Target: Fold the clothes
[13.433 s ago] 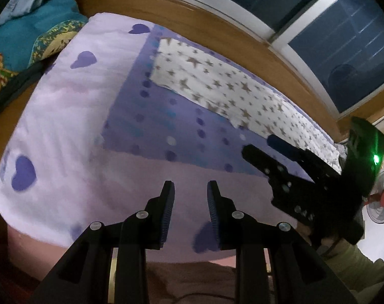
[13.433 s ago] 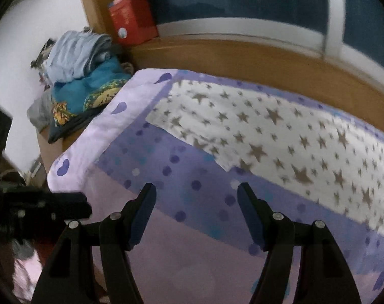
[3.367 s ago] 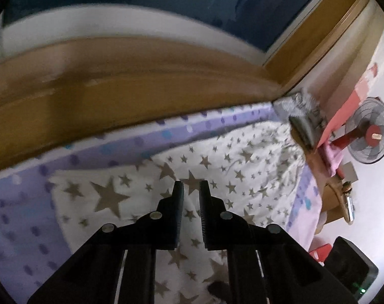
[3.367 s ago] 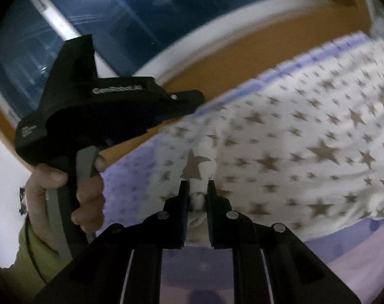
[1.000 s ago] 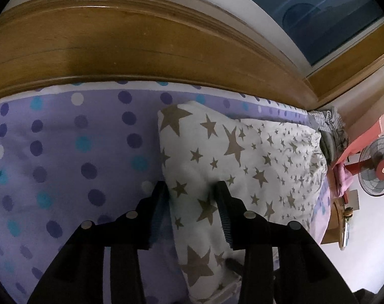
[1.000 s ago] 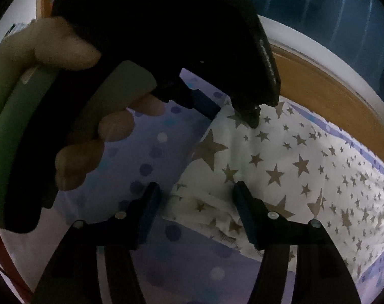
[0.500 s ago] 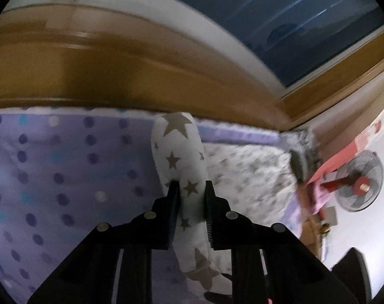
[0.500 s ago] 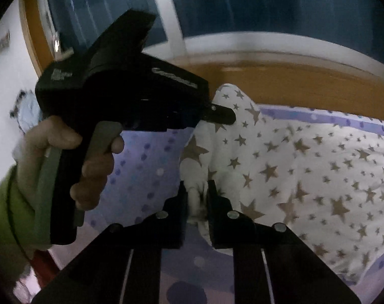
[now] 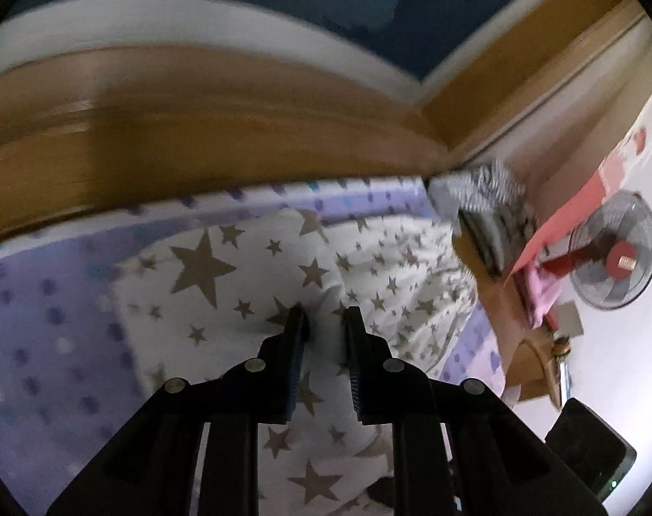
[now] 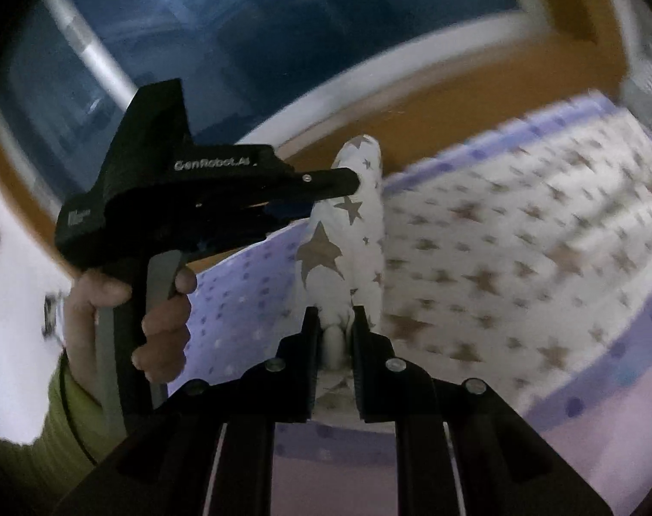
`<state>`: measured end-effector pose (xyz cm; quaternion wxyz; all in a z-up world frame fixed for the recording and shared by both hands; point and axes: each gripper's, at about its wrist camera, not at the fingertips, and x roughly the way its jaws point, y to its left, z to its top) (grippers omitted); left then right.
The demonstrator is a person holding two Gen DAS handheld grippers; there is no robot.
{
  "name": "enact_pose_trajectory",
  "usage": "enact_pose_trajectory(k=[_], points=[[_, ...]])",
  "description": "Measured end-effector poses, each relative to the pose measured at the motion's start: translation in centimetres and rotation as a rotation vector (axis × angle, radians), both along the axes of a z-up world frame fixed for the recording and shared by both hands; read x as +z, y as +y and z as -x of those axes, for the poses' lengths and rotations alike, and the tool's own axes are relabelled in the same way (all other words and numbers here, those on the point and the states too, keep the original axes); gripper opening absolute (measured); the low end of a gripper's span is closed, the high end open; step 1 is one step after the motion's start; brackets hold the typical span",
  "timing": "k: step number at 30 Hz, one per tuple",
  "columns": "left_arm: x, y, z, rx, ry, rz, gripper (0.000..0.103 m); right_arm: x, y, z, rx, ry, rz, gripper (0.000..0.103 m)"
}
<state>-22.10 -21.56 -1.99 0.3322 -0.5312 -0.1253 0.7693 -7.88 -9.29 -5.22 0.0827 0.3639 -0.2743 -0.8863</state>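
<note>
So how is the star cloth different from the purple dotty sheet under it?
The star-print cloth is white with brown stars; the purple sheet has blue and purple dots. The cloth's edge is lifted, pinched by the left gripper and right gripper; the sheet lies flat on the bed, unheld. Both are soft printed fabric.

Both views are taken close above the star-print cloth (image 9: 248, 284), along each tool's fingers, facing the wooden ledge (image 10: 412, 116); cloth shared, apparently blurred.

Your white garment (image 9: 248, 284) carries grey-brown stars; the bed sheet (image 9: 46, 331) under it is lilac with purple and teal dots. Both claws are black, your sleeve (image 10: 20, 464) olive green.
</note>
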Motion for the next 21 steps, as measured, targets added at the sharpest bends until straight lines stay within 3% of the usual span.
enact_pose_trajectory(k=[5,8,13,14,17,21], points=[[-1.7,2.2,0.0,-0.023,-0.062,-0.008,0.019,-4.4,4.3,-0.6,-0.101,-0.124,0.042,0.013],[-0.1,1.8,-1.2,-0.028,0.003,0.023,0.019,-5.6,5.6,-1.3,-0.103,-0.151,0.101,0.013],[1.6,-1.2,-3.8,0.011,0.062,0.084,0.019,-3.6,6.5,-0.8,-0.039,-0.122,0.062,0.019],[1.5,-1.8,-4.3,0.026,0.058,0.089,0.019,-3.0,6.8,-0.6,-0.027,-0.107,0.058,0.02],[0.3,-3.2,-6.2,0.075,0.029,0.095,0.019,-1.2,7.6,1.0,0.007,-0.075,0.045,0.035],[-1.9,-4.0,-8.3,0.124,-0.026,0.096,0.019,-0.1,7.4,5.7,0.076,-0.047,-0.017,0.037]])
